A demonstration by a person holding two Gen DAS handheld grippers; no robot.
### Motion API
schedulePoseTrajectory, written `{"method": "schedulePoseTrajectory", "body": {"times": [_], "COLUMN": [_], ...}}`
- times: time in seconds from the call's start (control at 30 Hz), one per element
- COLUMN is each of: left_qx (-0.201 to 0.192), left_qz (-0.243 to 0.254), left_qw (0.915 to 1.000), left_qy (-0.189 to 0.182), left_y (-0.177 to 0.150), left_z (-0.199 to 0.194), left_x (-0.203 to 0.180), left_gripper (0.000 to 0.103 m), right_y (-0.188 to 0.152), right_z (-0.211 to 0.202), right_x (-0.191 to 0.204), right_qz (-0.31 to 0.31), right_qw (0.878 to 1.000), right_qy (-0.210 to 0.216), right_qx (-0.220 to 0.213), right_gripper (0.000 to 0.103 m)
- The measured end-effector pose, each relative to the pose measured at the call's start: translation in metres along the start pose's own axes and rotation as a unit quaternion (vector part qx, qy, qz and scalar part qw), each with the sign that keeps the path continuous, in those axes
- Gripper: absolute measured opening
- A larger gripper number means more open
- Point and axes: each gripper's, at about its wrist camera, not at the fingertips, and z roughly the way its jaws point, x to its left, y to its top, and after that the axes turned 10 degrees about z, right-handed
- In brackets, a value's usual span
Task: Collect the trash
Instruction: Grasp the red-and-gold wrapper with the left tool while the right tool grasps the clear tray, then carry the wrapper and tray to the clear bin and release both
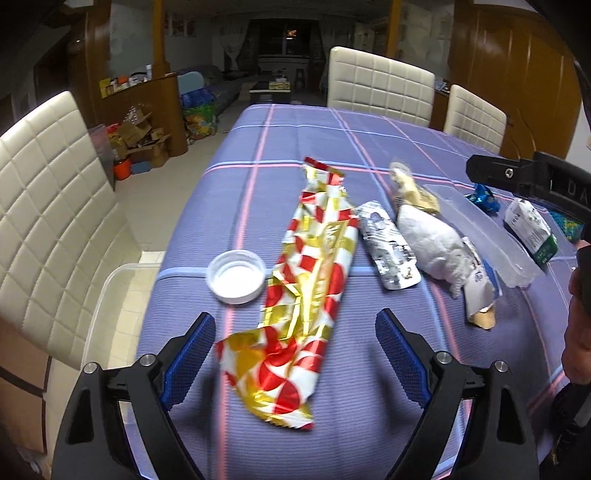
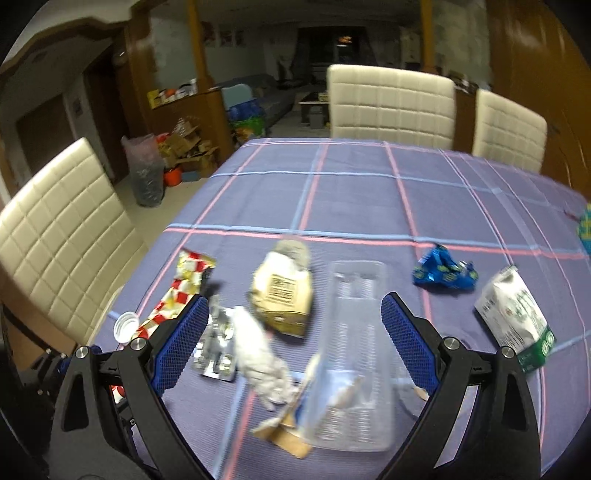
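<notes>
Trash: red-gold-white foil wrapper (image 1: pixel 299 295) lies flat between the left claw (image 1: pixel 295 332) pads, jaws apart, nothing gripped. Right claw (image 2: pixel 291 332) also apart over the clear plastic tray (image 2: pixel 354 354). Risk: pads skid on thin foil, pinching the purple checked tablecloth (image 1: pixel 295 133).

I see a table under a purple checked cloth (image 1: pixel 295 140), cream padded chairs (image 1: pixel 380 83) around it, wood-panelled walls (image 1: pixel 517 74), a pale tiled floor (image 1: pixel 147 199), stacked cardboard boxes (image 1: pixel 142 138) and a dark window (image 1: pixel 288 35) far behind
</notes>
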Motion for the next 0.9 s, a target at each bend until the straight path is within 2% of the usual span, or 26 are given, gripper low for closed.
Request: {"method": "schedulePoseTrajectory", "body": {"times": [0.03,0.13,0.2,0.3,0.5,0.6,0.67,0.77,0.9], "left_qx": [0.001,0.010,0.022,0.021,0.010,0.005,0.000,-0.013,-0.037], "left_qz": [0.001,0.000,-0.003,0.000,-0.002,-0.003,-0.003,-0.006,-0.012], "left_qw": [1.0000,0.9998,0.9995,0.9995,0.9998,0.9998,0.9999,0.9999,0.9992], "left_qy": [-0.005,-0.014,-0.021,-0.023,-0.020,-0.018,-0.016,-0.010,0.004], "left_y": [0.001,0.002,0.003,0.004,0.006,0.006,0.007,0.009,0.014], "left_z": [0.001,0.006,0.011,0.012,0.007,0.003,0.000,-0.007,-0.023], "left_x": [-0.004,-0.007,-0.009,-0.013,-0.016,-0.017,-0.017,-0.016,-0.009], "left_gripper": [0.083,0.066,0.045,0.035,0.026,0.025,0.025,0.025,0.025], "right_y": [0.000,-0.004,-0.008,-0.018,-0.029,-0.031,-0.034,-0.034,-0.030], "right_z": [-0.001,-0.003,-0.002,-0.002,0.006,0.014,0.020,0.015,0.005], "right_x": [-0.004,-0.014,-0.017,-0.022,-0.025,-0.026,-0.027,-0.027,-0.022], "right_qz": [0.004,0.009,0.008,0.005,-0.005,-0.005,-0.007,-0.006,-0.013], "right_qw": [1.000,1.000,1.000,1.000,0.999,0.999,0.998,0.999,0.999], "right_qy": [-0.001,-0.004,-0.002,-0.004,-0.018,-0.018,-0.021,-0.026,-0.030], "right_qx": [0.001,0.007,0.014,0.019,0.029,0.046,0.057,0.038,0.015], "right_gripper": [0.093,0.085,0.081,0.080,0.079,0.068,0.054,0.043,0.041]}}
